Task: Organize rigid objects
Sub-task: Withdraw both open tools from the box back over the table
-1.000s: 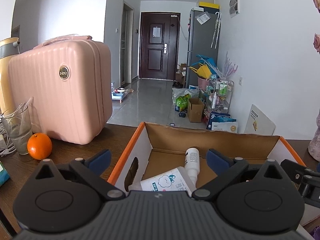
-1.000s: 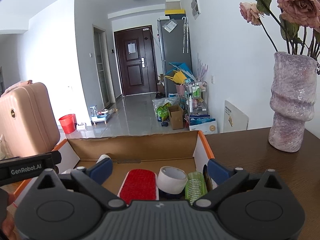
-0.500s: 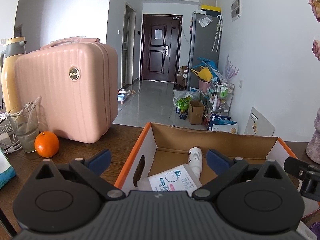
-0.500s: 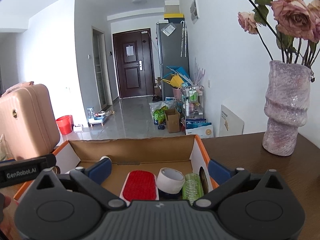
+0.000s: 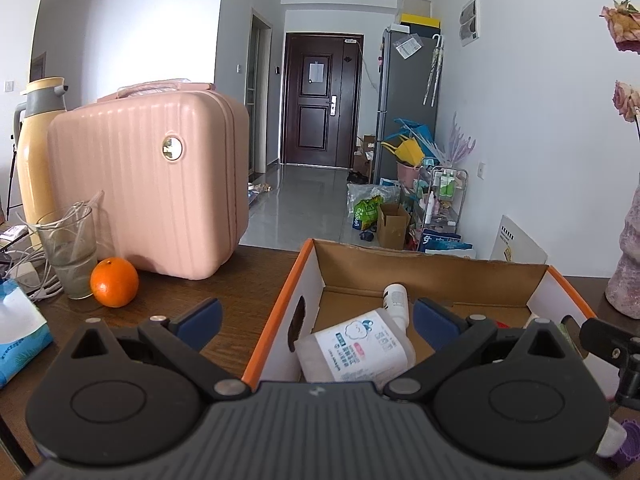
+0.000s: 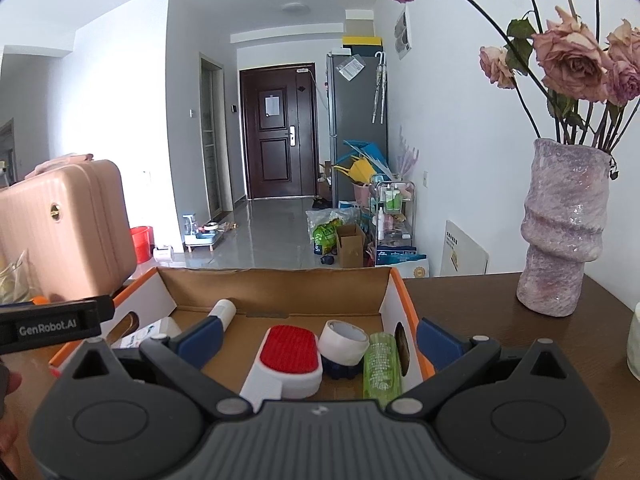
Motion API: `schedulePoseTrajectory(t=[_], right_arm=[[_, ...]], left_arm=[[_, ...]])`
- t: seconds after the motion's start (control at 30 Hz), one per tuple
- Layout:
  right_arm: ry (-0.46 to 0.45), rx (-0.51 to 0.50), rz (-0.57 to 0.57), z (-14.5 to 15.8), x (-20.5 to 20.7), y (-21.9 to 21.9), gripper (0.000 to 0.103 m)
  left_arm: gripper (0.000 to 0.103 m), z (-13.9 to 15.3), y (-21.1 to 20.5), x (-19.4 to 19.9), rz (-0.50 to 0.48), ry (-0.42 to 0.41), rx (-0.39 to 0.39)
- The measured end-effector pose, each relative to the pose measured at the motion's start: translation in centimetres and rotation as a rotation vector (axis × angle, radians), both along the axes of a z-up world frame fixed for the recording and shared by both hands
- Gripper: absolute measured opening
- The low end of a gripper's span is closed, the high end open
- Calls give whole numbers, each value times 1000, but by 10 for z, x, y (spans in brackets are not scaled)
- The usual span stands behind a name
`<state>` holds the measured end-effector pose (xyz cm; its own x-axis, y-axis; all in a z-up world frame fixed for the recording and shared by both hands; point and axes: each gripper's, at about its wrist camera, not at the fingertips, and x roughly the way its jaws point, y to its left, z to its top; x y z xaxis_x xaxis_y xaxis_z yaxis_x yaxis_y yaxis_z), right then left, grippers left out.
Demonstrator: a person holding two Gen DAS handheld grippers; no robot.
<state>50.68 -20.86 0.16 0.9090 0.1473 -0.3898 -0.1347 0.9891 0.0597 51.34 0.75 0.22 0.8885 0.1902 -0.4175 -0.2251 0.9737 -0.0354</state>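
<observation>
An open cardboard box with an orange rim (image 5: 286, 294) sits on the dark wooden table. In it lie a clear bottle with a white label (image 5: 356, 350) and a small white bottle (image 5: 396, 300). My left gripper (image 5: 316, 317) hovers open and empty, straddling the box's left wall. The right wrist view shows the same box (image 6: 404, 294) holding a red-bristled brush (image 6: 290, 354), a white tape roll (image 6: 344, 342) and a green bottle (image 6: 382, 364). My right gripper (image 6: 319, 336) stands open and empty above these.
Left of the box stand a pink suitcase (image 5: 152, 184), an orange (image 5: 114, 282), a glass (image 5: 68, 256), a yellow thermos (image 5: 38, 148) and a blue tissue pack (image 5: 16, 328). A purple vase of dried roses (image 6: 560, 232) stands right of the box.
Both grippers have drawn back and lifted a little from the box, staying open. More of the suitcase, thermos and roses has come into view.
</observation>
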Motion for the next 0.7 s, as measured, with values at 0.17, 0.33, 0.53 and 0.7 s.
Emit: schedulePoseTrajectory(t=[0.17, 0.33, 0.53, 0.7], right_arm=[[-13, -1, 5, 1, -17, -2, 103], [-26, -7, 10, 1, -36, -4, 103], [-29, -12, 11, -2, -57, -9, 103], [-31, -18, 15, -5, -74, -10, 103]], left_arm=[[103, 0, 2, -15, 0, 2, -2], [103, -1, 5, -28, 0, 5, -2], [103, -3, 12, -51, -2, 12, -8], [103, -6, 12, -67, -10, 25, -2]])
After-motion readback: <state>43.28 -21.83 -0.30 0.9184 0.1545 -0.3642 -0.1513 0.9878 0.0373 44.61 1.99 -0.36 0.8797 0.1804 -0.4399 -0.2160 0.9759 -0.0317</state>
